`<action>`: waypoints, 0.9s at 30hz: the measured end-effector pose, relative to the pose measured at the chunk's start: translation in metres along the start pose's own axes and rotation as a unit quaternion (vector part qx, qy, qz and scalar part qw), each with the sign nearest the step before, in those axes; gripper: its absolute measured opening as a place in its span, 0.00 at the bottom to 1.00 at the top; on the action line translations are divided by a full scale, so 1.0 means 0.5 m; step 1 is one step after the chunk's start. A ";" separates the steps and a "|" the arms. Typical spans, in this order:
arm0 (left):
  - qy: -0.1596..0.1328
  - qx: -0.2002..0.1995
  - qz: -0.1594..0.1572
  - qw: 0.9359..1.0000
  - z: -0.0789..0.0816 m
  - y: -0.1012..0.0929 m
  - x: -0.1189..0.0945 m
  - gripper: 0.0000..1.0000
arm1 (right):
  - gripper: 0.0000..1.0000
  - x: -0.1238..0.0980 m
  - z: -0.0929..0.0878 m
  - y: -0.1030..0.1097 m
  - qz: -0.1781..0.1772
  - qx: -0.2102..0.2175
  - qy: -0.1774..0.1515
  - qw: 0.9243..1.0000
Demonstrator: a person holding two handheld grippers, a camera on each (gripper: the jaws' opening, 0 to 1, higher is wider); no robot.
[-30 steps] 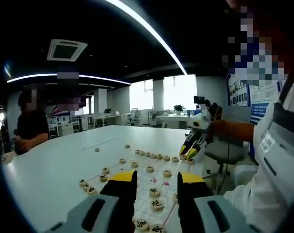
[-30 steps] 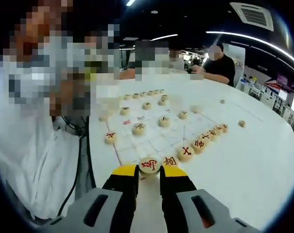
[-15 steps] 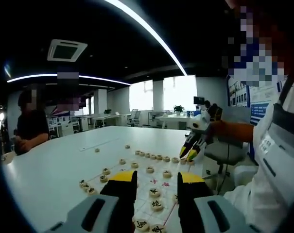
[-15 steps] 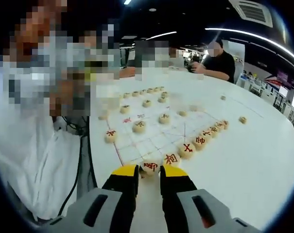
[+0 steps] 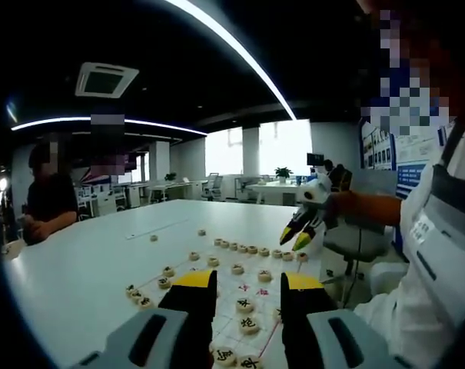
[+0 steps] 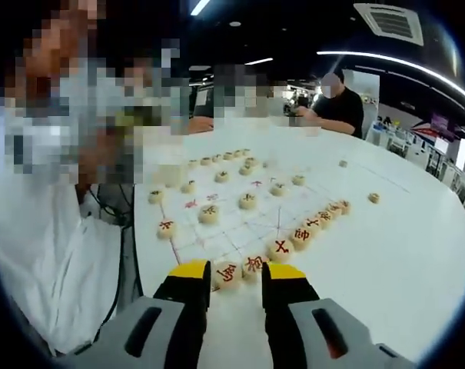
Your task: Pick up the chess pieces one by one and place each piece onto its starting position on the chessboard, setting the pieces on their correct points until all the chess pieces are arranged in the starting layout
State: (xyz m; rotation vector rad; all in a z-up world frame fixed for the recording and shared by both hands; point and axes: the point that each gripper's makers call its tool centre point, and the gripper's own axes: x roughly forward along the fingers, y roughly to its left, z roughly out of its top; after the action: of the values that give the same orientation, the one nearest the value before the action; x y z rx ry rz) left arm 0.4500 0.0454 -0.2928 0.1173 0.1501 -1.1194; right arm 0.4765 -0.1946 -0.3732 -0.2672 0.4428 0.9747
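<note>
A paper chessboard lies on the white table, and round wooden pieces stand on it. My right gripper is open low over the board's near edge. A red-marked piece rests on the board between its jaws, first in a row of red pieces running off to the right. In the left gripper view, the right gripper hovers over the far row of pieces. My left gripper is open and holds nothing, above black-marked pieces on the board.
Loose pieces lie off the board on the table. Someone sits at the table's far side. The holder's white clothing hangs close beside the board. An office chair stands past the table's edge.
My right gripper has opened and let the red-marked piece go onto the board's near row, then lifted slightly. The left gripper has stayed still.
</note>
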 end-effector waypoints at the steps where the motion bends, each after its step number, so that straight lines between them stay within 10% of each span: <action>1: 0.000 0.000 0.000 1.000 0.000 0.000 0.001 0.35 | 0.35 0.002 0.010 -0.012 -0.006 0.005 -0.012 1.000; 11: -0.002 0.001 0.002 1.000 0.003 0.001 -0.003 0.35 | 0.38 0.030 0.075 -0.186 -0.081 0.087 -0.078 0.990; 27: -0.002 0.000 0.005 1.000 0.002 0.005 -0.007 0.35 | 0.39 0.161 0.091 -0.409 -0.156 0.102 -0.025 0.982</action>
State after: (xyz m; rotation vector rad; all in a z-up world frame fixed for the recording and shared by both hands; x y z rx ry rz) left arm 0.4509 0.0493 -0.2912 0.1158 0.1460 -1.1091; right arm 0.6982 -0.2270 -0.3673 -0.1212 0.4362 0.6229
